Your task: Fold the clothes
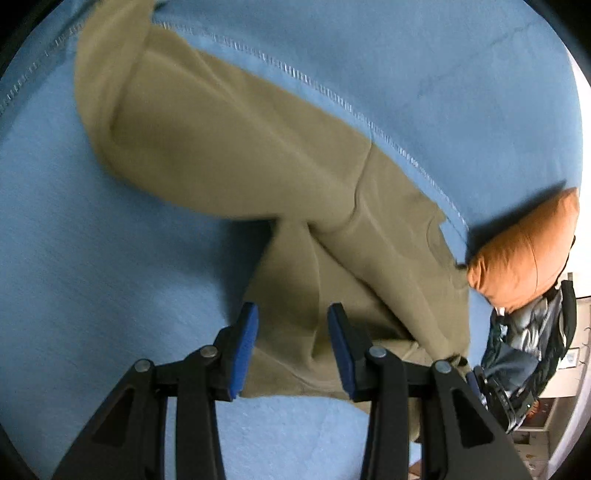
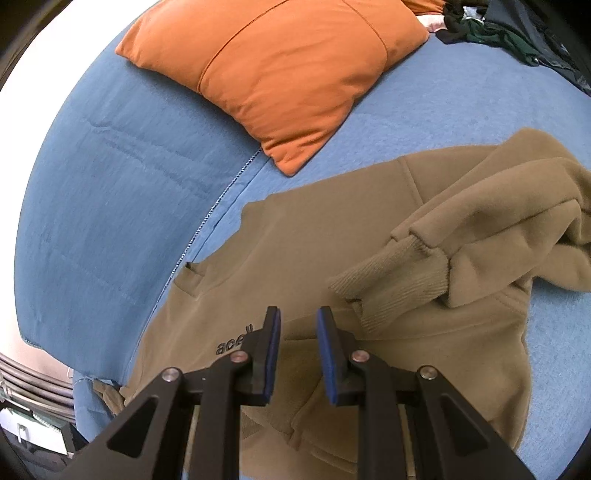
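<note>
An olive-tan sweatshirt (image 1: 236, 147) lies spread on a blue sofa seat (image 1: 74, 258). In the left wrist view one part stretches toward the top left, and my left gripper (image 1: 292, 314) hovers open over a bunched fold at its lower edge, with nothing between the blue pads. Seen from the right wrist, the sweatshirt (image 2: 295, 251) shows black lettering (image 2: 232, 345) and a sleeve with a ribbed cuff (image 2: 395, 277) folded across the body. My right gripper (image 2: 297, 319) is open just above the chest area, left of that cuff.
An orange cushion (image 2: 288, 70) rests at the back of the sofa (image 2: 110, 177), touching the sweatshirt's far side; it also appears at the right as the cushion (image 1: 524, 247). Dark clothes (image 2: 517, 33) are piled beyond it. A radiator (image 2: 33, 376) stands off the sofa's left end.
</note>
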`<state>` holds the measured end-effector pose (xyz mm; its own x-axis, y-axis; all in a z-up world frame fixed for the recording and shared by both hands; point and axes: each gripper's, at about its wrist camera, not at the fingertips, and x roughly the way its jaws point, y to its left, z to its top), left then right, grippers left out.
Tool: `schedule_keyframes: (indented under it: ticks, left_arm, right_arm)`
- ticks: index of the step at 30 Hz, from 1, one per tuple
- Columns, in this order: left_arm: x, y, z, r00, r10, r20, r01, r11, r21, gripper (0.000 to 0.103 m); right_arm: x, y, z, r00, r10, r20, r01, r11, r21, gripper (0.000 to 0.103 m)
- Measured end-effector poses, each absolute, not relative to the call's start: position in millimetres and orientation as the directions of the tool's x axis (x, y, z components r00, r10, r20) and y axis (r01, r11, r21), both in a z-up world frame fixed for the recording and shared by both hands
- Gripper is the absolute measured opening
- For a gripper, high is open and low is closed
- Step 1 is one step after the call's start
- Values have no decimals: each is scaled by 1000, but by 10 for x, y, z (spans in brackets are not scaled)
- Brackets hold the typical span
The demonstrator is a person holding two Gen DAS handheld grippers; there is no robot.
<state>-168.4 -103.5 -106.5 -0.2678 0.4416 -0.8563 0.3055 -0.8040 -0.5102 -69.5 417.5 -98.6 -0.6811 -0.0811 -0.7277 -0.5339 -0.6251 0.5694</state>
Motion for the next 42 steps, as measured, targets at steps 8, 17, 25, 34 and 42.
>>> schedule_keyframes:
  ticks: [8,17,25,34,42]
  left_arm:
    - [-1608,-1234,-1013,-331,501,-800,343,-725,-597,9]
    - [-1135,-1936,-623,-527,214,-822,593,-601,-536,8]
    - [-837,-2085,-824,-387,207,-899,700,-569,-432,16]
    - [-844,-2059,-194,-546,-124,-828,680,-642,-353,35]
    - [-1150,-1589,-269,-547,81,-833,459,-803,-380,35]
  right_arm:
    - [-632,4280,-1037,-680,-56,-731,-567,-592,573,20]
    - [-519,4424,-1024,-685,-30,-728,-593,-558,581,20]
    - [-457,4526,-1025,-676,-26,-736,-615,-530,584,20]
    - [-39,4098,-1521,-496,-144,-856,-794,-325,514,21]
    - [57,3923,-1632,-379,-199,-904,-802,-416,428,30]
